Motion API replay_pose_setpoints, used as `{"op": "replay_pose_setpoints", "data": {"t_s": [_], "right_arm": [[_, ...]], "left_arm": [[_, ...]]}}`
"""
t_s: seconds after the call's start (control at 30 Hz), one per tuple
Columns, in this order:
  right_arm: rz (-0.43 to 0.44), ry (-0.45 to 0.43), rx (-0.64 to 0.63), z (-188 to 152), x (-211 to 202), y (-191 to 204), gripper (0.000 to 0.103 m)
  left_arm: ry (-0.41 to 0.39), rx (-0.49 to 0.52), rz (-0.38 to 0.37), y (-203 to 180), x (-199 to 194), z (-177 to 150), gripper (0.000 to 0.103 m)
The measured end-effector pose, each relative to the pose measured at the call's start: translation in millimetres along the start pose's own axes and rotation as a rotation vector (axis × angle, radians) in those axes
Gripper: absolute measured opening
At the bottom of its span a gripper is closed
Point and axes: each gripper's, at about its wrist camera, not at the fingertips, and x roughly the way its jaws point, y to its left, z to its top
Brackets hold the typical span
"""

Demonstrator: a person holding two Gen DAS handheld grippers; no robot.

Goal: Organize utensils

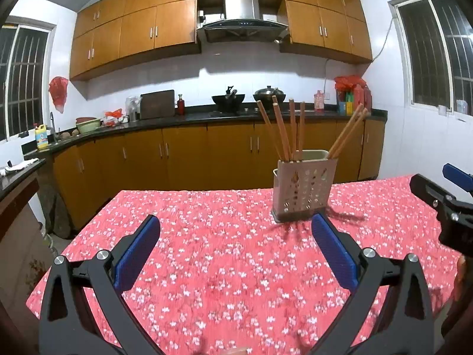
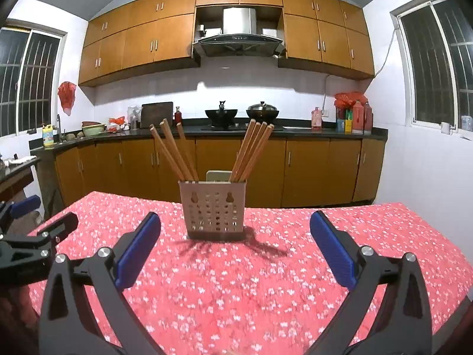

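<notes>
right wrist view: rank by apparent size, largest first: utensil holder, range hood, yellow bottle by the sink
1. range hood
2. utensil holder, which is far nearer the camera, so its real size is probably smaller than this rank suggests
3. yellow bottle, clearly smallest in frame, on the far counter

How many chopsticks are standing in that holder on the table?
7 chopsticks show in the right wrist view: three lean left and four lean right in the holder. Overlapping sticks may hide more.

Holder (image 2: 212, 208) walls hide the chopsticks' (image 2: 174, 153) lower ends
</notes>
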Motion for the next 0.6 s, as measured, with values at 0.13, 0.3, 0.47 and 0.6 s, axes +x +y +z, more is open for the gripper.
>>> {"op": "replay_pose_setpoints", "data": {"t_s": [0.13, 0.3, 0.47, 0.6], "right_arm": [[-0.007, 0.021, -0.001, -14, -5, -1, 0.099], [-0.028, 0.049, 0.015, -28, -8, -6, 0.099], [-0.044, 0.059, 0.011, -36, -10, -5, 0.099], [-0.050, 0.056, 0.014, -37, -10, -6, 0.099]], "left_arm": [[0.003, -0.002, -0.006, -1, -7, -10, 0.101], [0.009, 0.009, -0.008, -4, -11, -20, 0.101], [0.020, 0.017, -0.002, -6, -12, -27, 0.101], [0.018, 0.016, 0.003, -5, -13, -31, 0.101]]}}
